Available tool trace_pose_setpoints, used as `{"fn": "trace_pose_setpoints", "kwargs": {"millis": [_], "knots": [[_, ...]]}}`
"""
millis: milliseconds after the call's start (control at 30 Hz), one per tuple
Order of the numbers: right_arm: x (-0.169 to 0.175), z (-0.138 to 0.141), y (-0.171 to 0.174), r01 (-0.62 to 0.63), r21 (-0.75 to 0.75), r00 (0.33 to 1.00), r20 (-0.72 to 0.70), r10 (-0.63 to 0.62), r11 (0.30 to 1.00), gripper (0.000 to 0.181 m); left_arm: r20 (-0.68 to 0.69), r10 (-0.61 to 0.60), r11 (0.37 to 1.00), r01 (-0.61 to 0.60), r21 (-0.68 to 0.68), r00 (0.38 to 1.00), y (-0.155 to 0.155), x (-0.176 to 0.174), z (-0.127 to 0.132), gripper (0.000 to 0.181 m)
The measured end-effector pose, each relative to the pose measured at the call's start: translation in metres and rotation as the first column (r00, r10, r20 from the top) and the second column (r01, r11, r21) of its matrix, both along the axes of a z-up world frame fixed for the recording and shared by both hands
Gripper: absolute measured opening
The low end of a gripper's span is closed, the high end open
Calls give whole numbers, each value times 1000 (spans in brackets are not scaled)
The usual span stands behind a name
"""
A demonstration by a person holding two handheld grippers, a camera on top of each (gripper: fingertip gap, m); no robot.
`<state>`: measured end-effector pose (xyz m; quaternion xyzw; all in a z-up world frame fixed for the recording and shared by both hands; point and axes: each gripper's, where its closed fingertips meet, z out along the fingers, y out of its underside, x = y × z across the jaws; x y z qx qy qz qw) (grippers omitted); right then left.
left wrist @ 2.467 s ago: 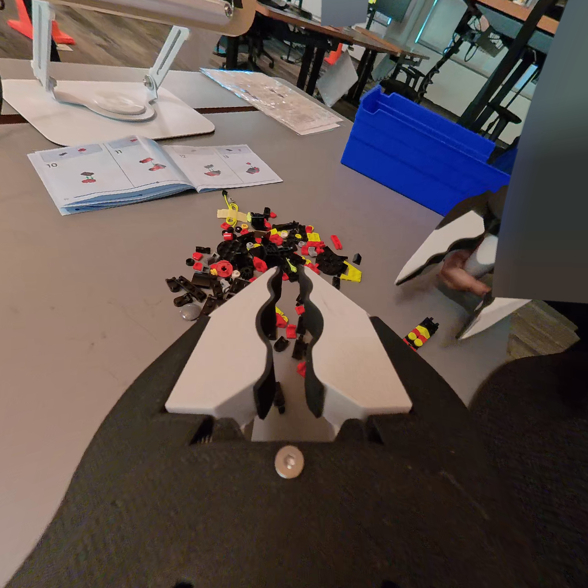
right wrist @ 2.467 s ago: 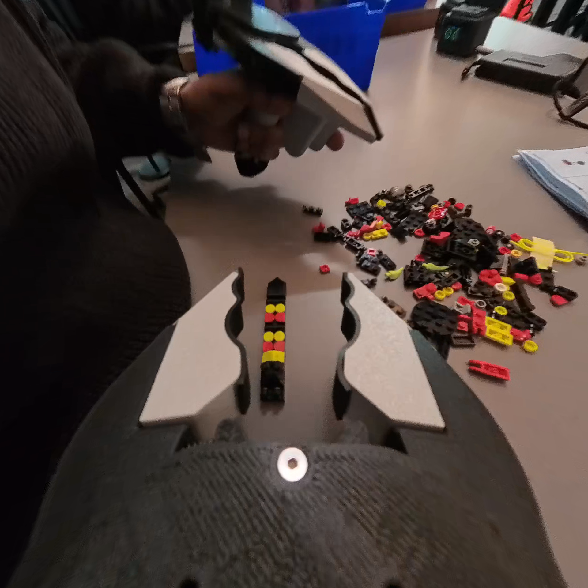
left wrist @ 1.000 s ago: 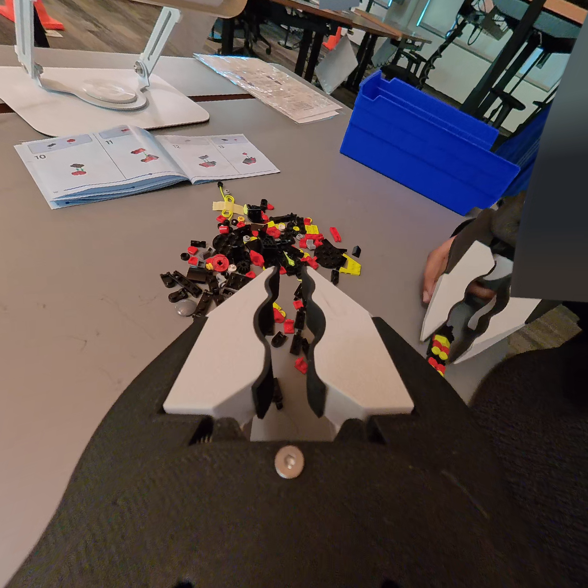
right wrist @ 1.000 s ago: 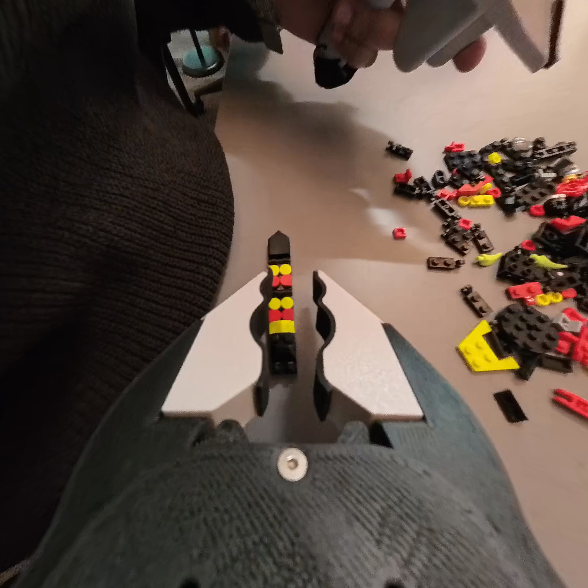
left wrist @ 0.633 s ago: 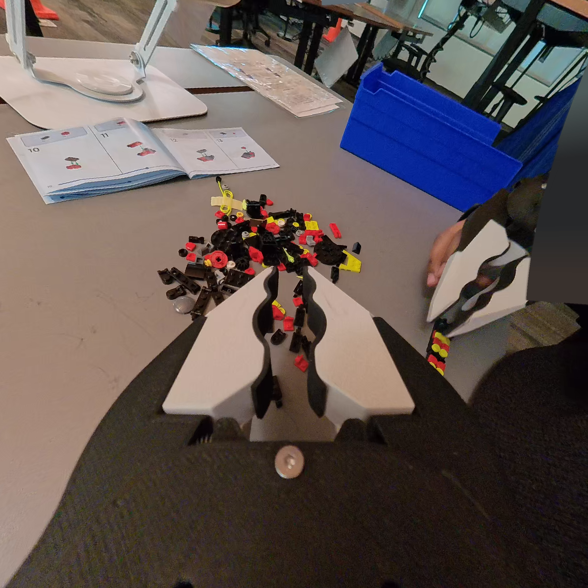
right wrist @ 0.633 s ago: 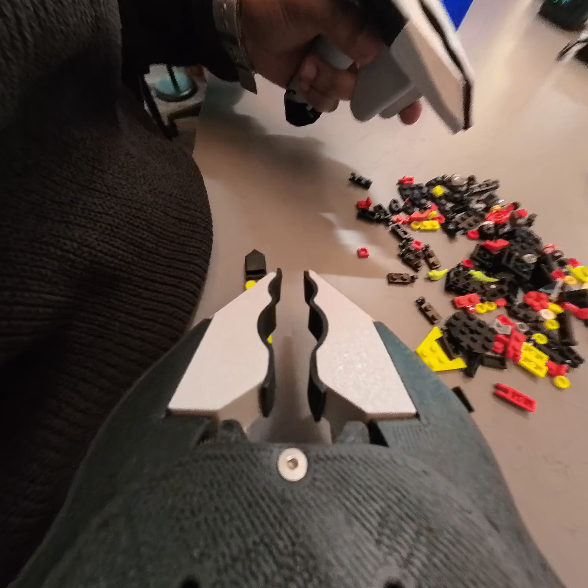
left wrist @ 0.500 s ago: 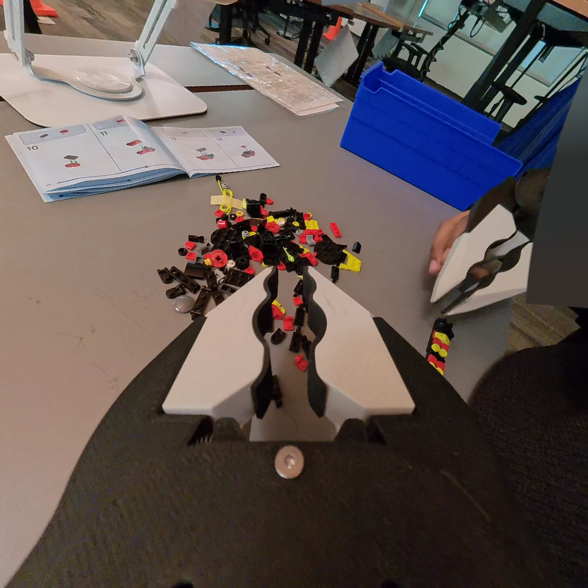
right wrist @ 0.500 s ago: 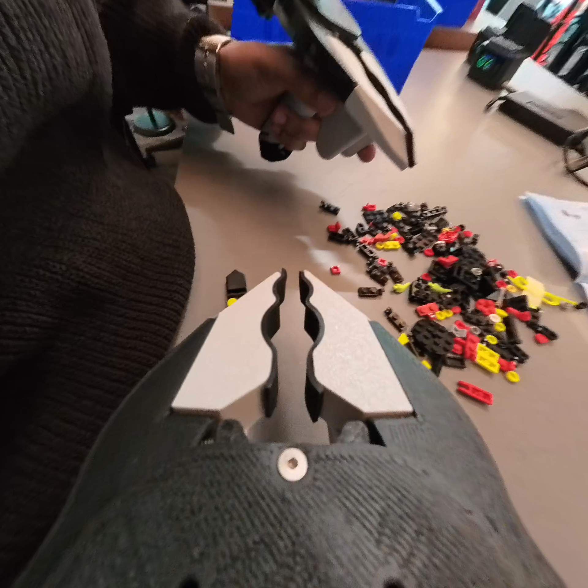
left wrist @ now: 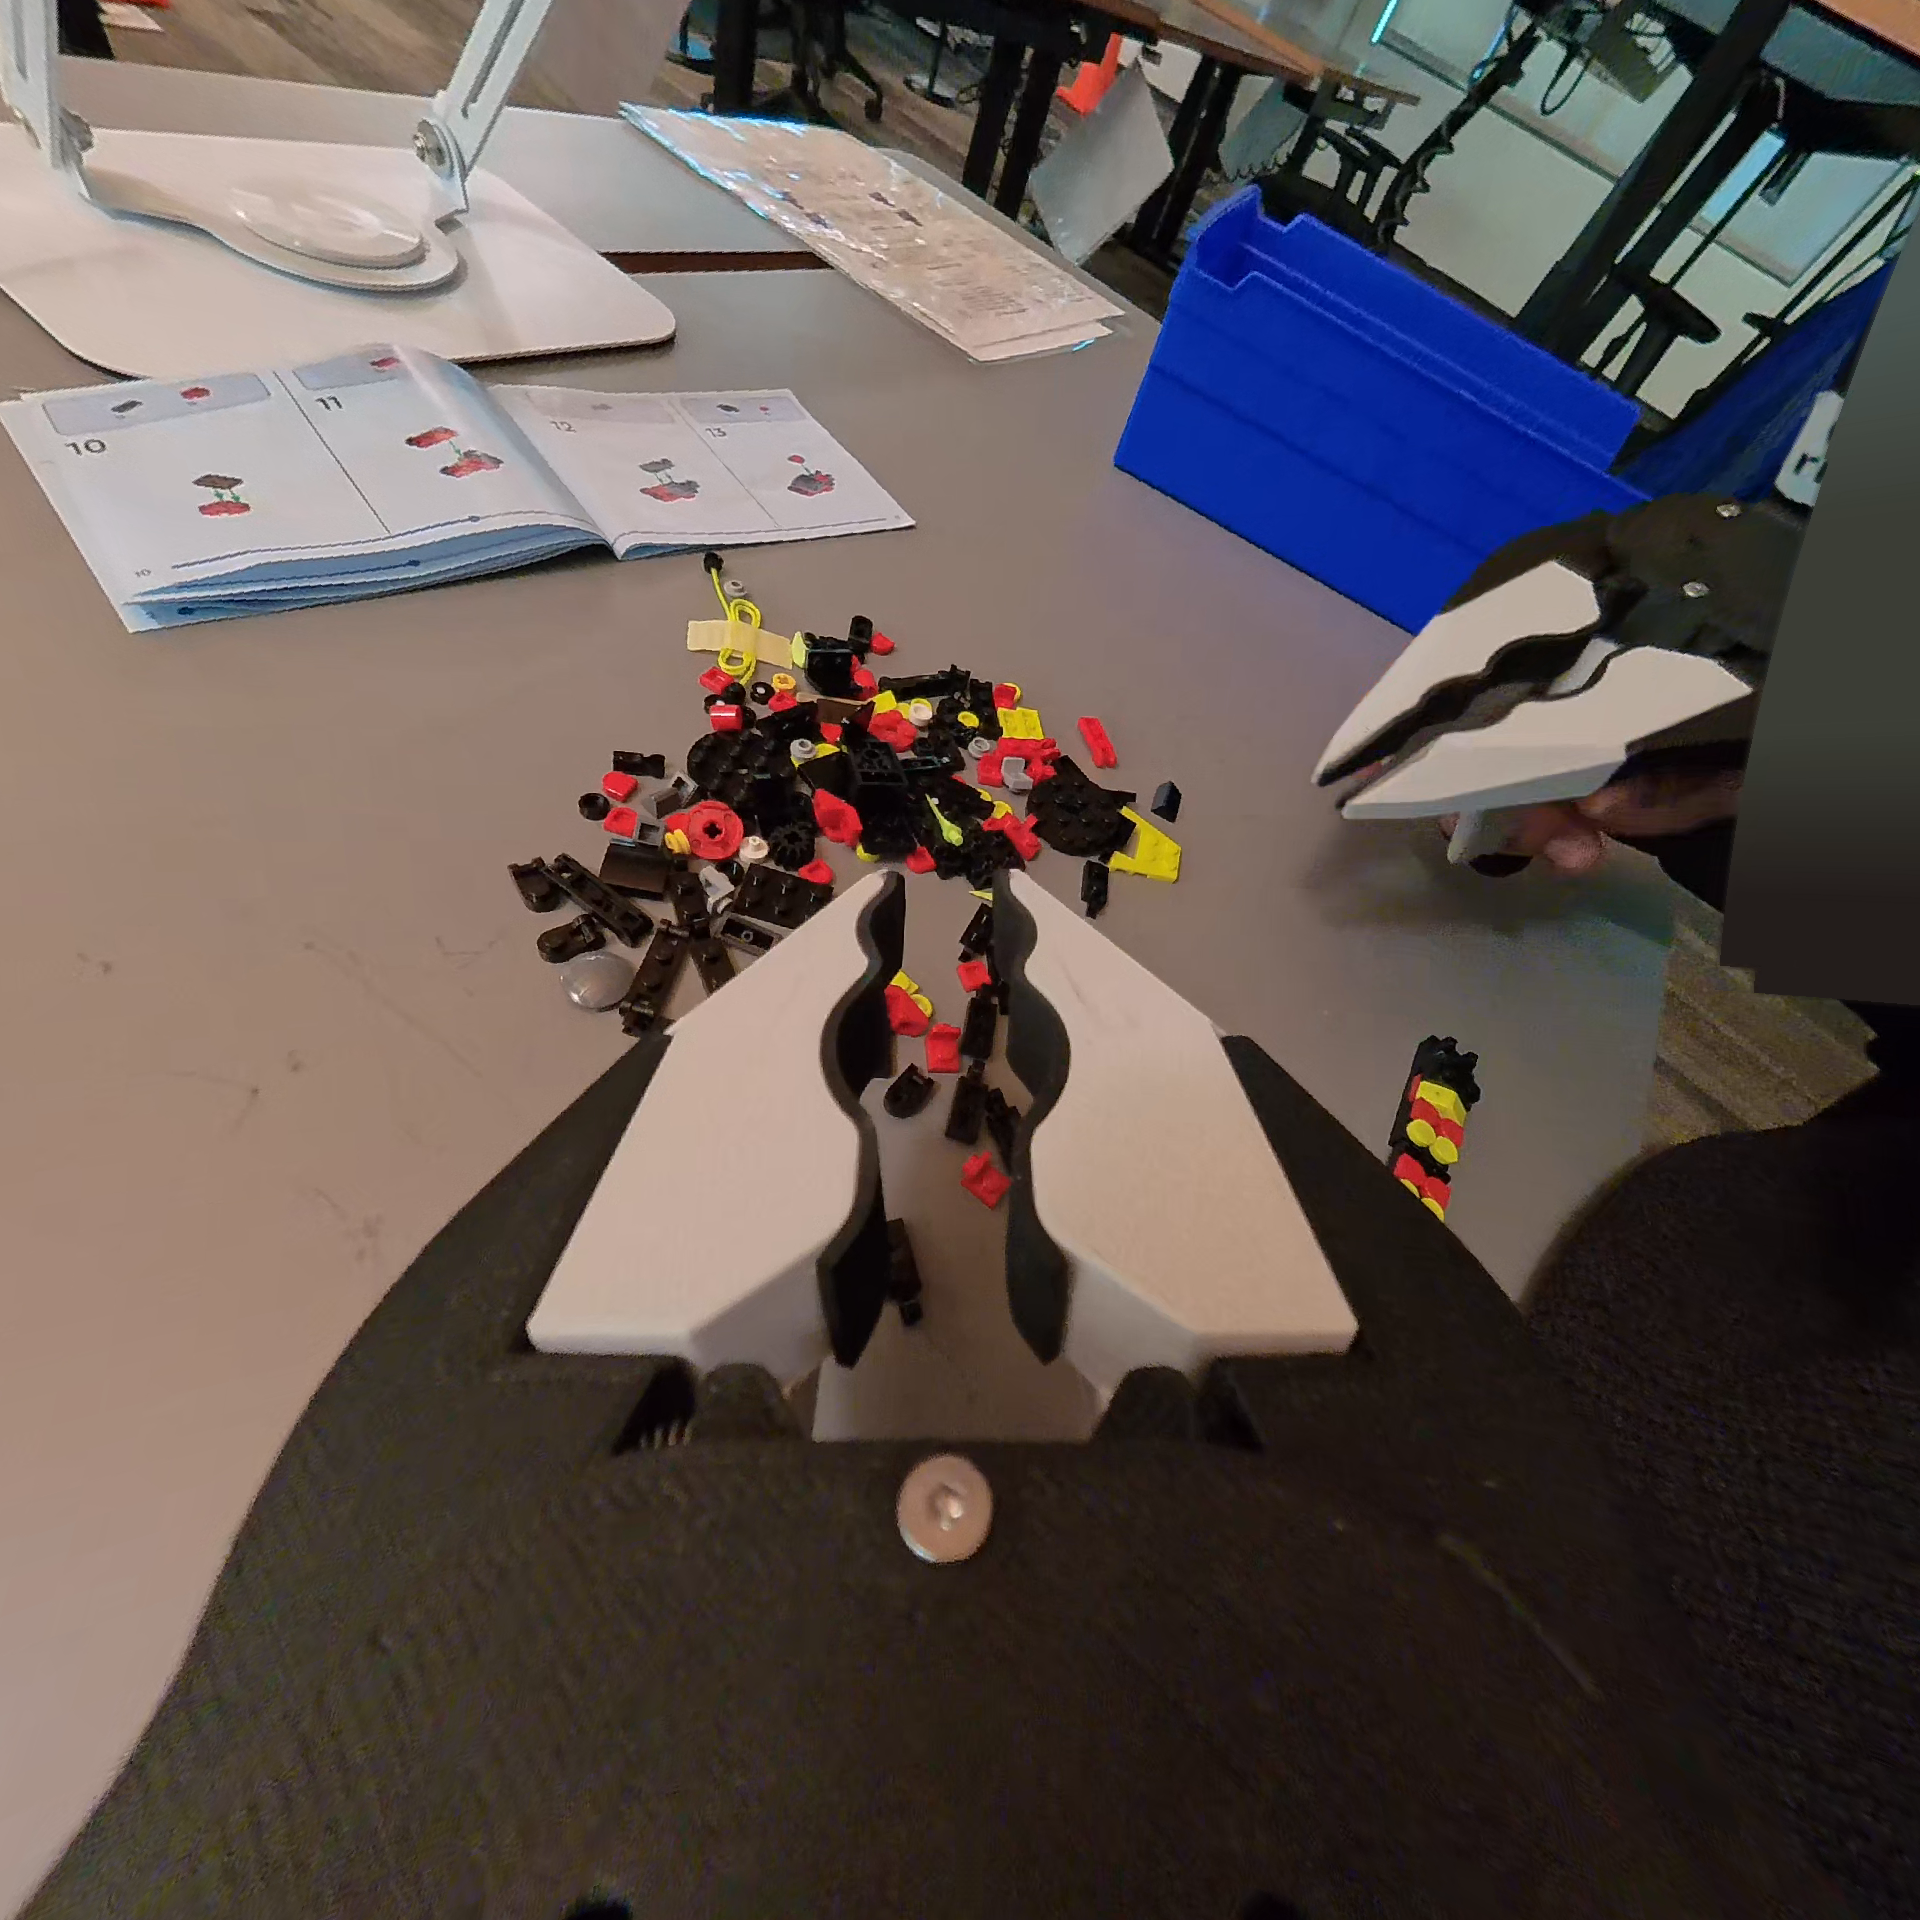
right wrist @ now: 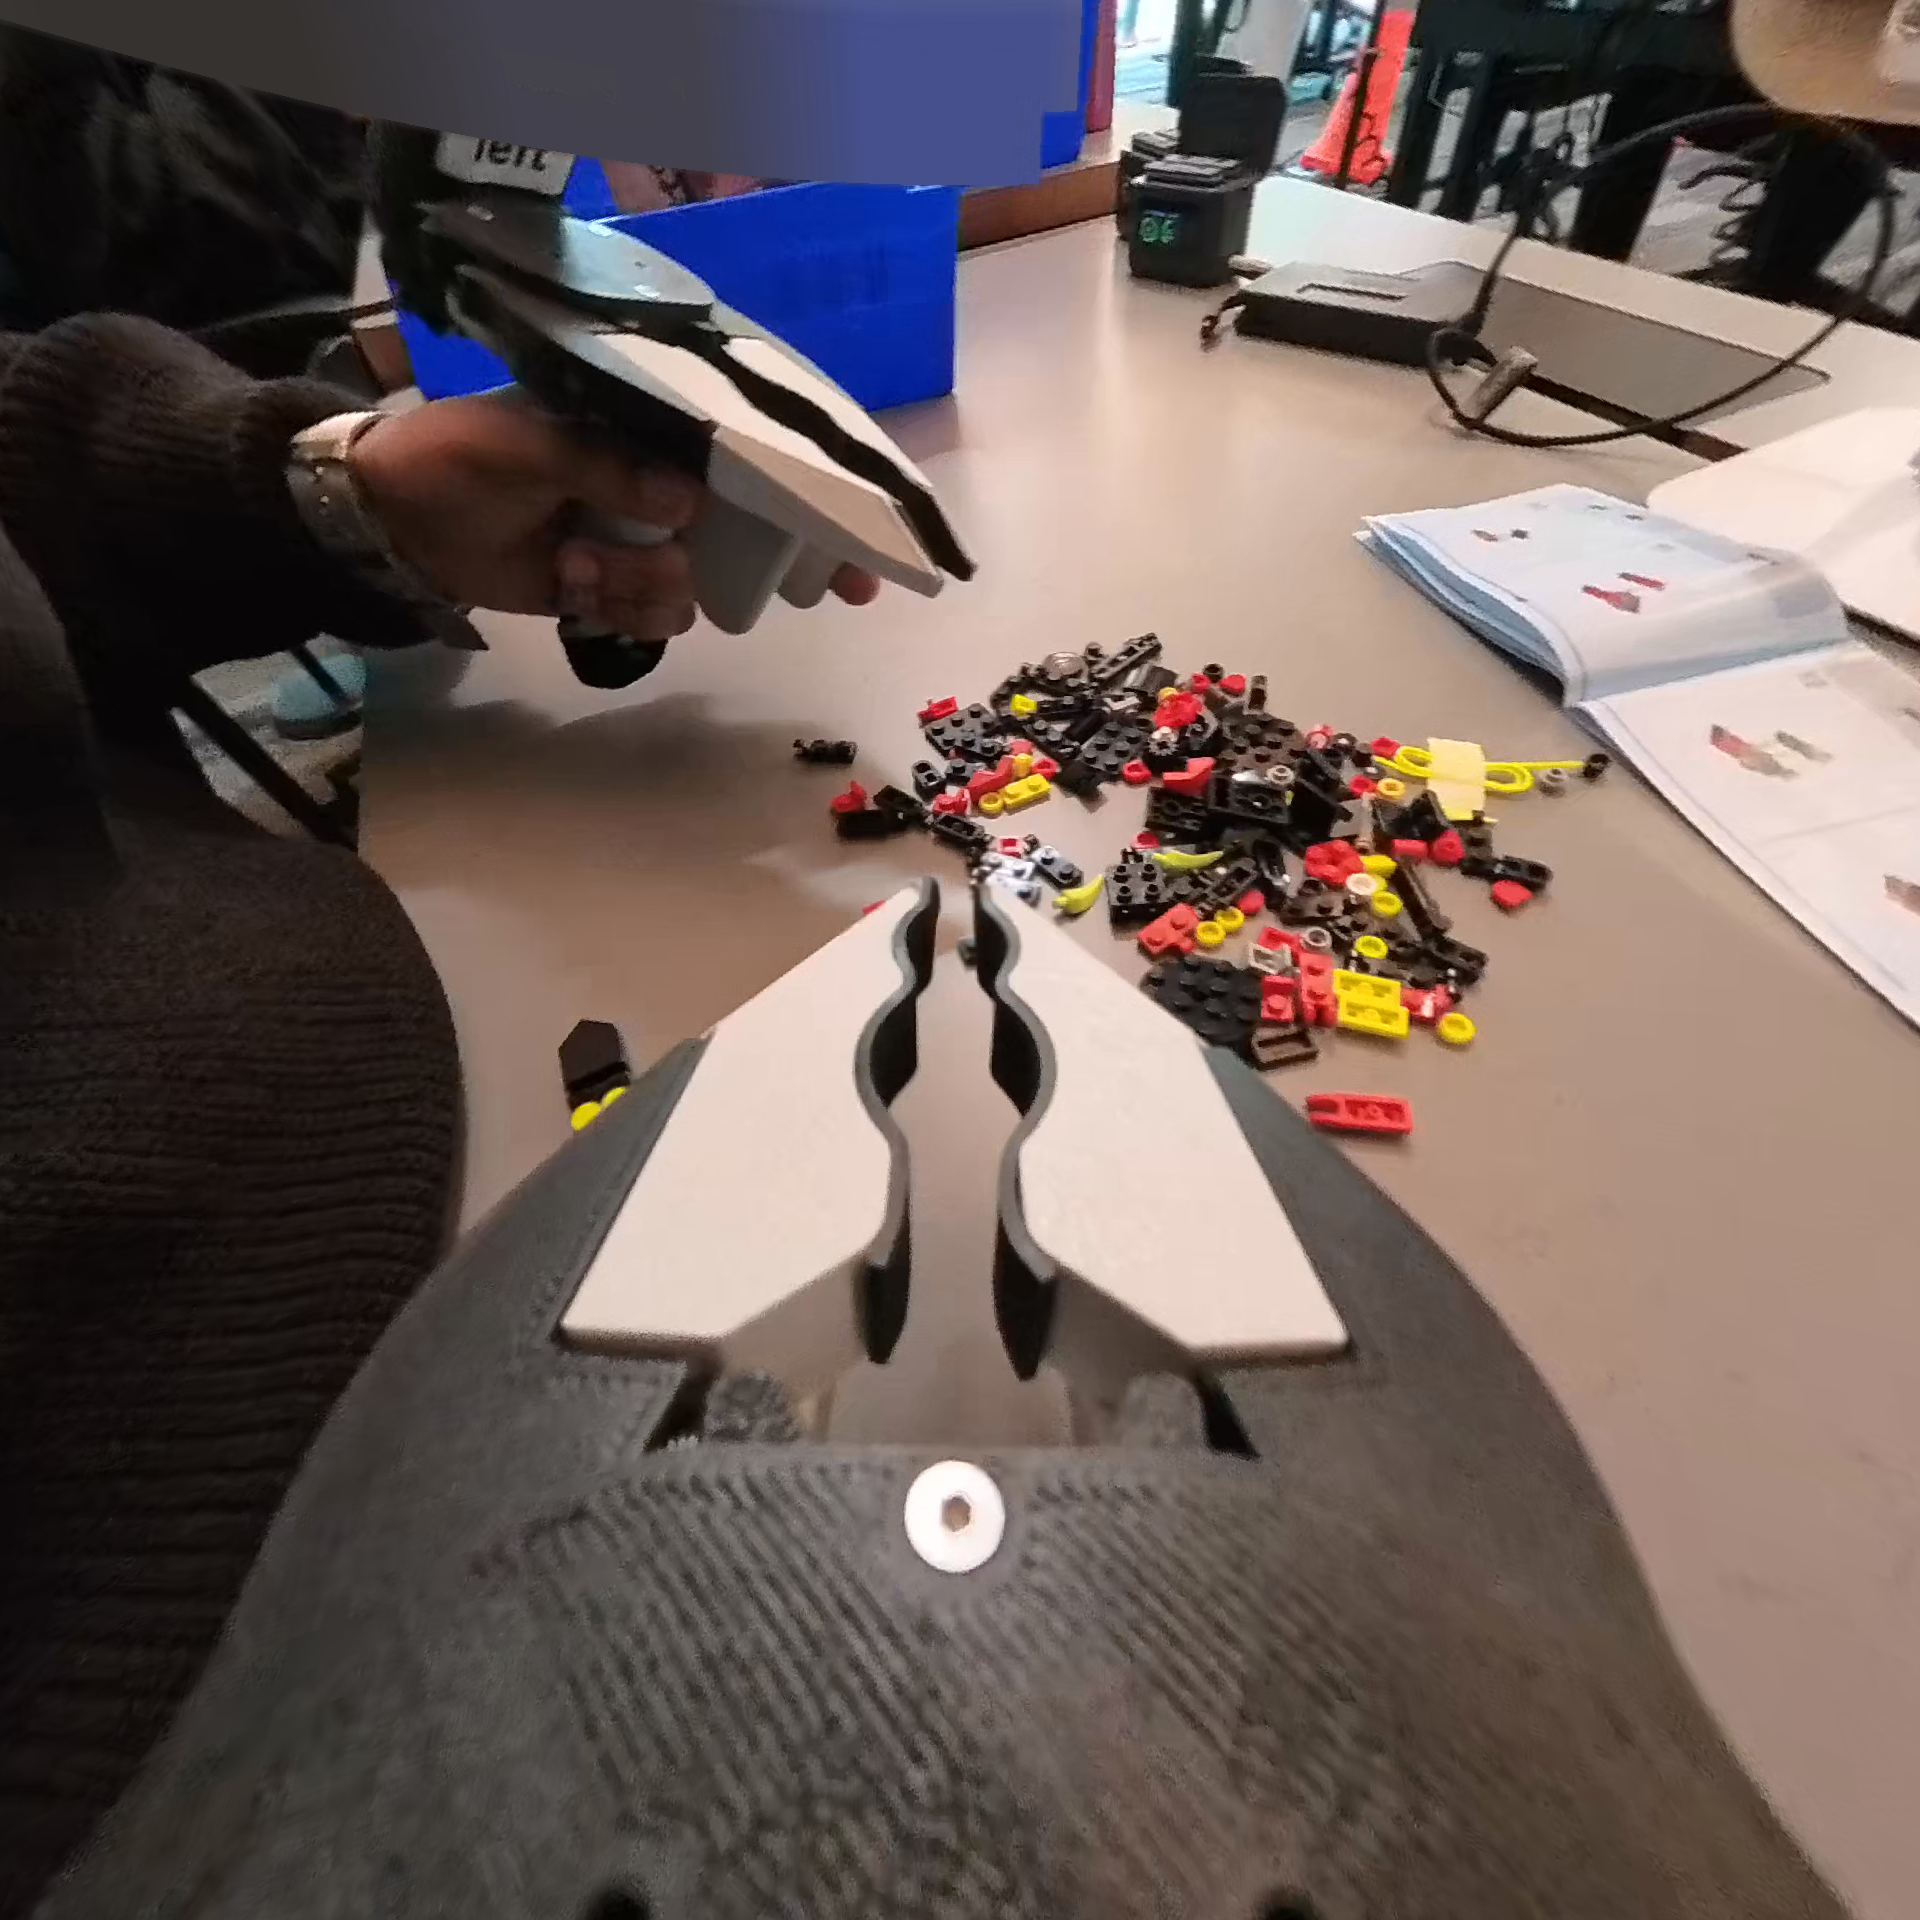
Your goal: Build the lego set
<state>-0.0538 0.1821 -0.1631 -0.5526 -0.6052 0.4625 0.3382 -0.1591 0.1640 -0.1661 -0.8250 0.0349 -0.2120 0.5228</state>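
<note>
A pile of loose black, red and yellow lego pieces (left wrist: 862, 790) lies mid-table; it also shows in the right wrist view (right wrist: 1247, 831). A built strip of black, yellow and red bricks (left wrist: 1434, 1122) lies flat near the table's front edge. In the right wrist view the strip (right wrist: 590, 1065) is partly hidden behind my right gripper's left finger. My left gripper (left wrist: 945, 883) hovers over the pile's near edge, shut and empty, and it also shows in the right wrist view (right wrist: 940, 566). My right gripper (right wrist: 956, 894) is shut and empty, raised right of the pile (left wrist: 1340, 790).
An open instruction booklet (left wrist: 416, 478) lies behind the pile and also shows in the right wrist view (right wrist: 1621, 613). A blue bin (left wrist: 1351, 416) stands at the back right. A white stand base (left wrist: 312, 260) and plastic sheets (left wrist: 883, 239) are farther back. A single black piece (right wrist: 826, 750) lies under the left gripper. About 11 centimeters separates my left fingertips from my right. The right gripper is farther from the single black piece (right wrist: 826, 750), some 15 centimeters, than the left, some 9 centimeters.
My right gripper closed its jaws around the strip, then came away shut and empty, swinging up toward the pile. The strip stays on the table. My left gripper barely moved.
</note>
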Motion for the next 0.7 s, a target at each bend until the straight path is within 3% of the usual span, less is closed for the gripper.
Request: {"fn": "trace_pose_setpoints", "kwargs": {"millis": [33,400,700], "knots": [[0,0,3,16,-8,1000,4,-16,1000,6,0,0,1000,0,-2,1000,0,0,0,14],[3,-7,32,151,-122,988,55,-145,981,7,0,7,1000,-7,-21,1000,1,-1,-4,17],[3,-13,33,155,-108,985,86,-147,982,9,-56,159,980,-164,-108,986,3,-31,-21,37]]}}
